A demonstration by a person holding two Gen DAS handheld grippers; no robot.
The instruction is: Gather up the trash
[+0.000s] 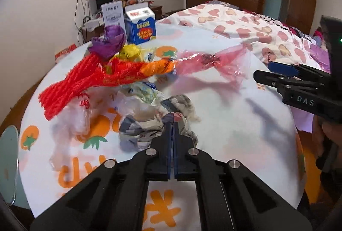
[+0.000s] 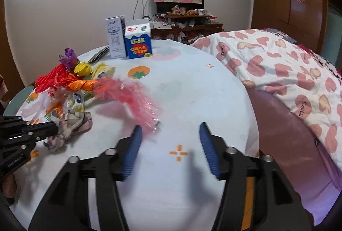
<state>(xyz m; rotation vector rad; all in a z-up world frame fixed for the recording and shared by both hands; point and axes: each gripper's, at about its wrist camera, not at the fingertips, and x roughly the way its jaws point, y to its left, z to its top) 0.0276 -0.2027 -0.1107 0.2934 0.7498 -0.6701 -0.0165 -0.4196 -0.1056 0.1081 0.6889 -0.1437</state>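
— Where does the trash sit for us?

— We see it heaped on the far left part of the round table [image 2: 192, 90], on its white cloth with orange fruit prints. Nearest us is a crumpled wad of printed paper [image 1: 149, 126]; behind it lie clear plastic film [image 1: 72, 122], a red mesh bag [image 1: 85, 79], a purple wrapper [image 1: 111, 40] and a yellow wrapper [image 1: 130, 52]. A pink plastic bag [image 2: 136, 100] stretches from the heap toward the middle of the table, blurred in both views.

— And our fingers?

— On the left gripper [image 1: 172, 124] they are pressed together, tips right at the crumpled paper wad. From the right wrist view the tips meet the wad's edge, but we cannot tell whether any paper is pinched. The right gripper [image 2: 171, 130] has its blue fingers [image 2: 132, 152] standing apart with nothing between them; the pink bag's loose end lies just beyond the left one.

— What surrounds the heap?

— Two cartons stand upright at the table's far edge, a grey-white carton [image 2: 115, 36] and a blue milk carton [image 2: 138, 41], side by side. To the right is a bed with a heart-print quilt [image 2: 288, 72]; behind, a cluttered shelf [image 2: 186, 23].
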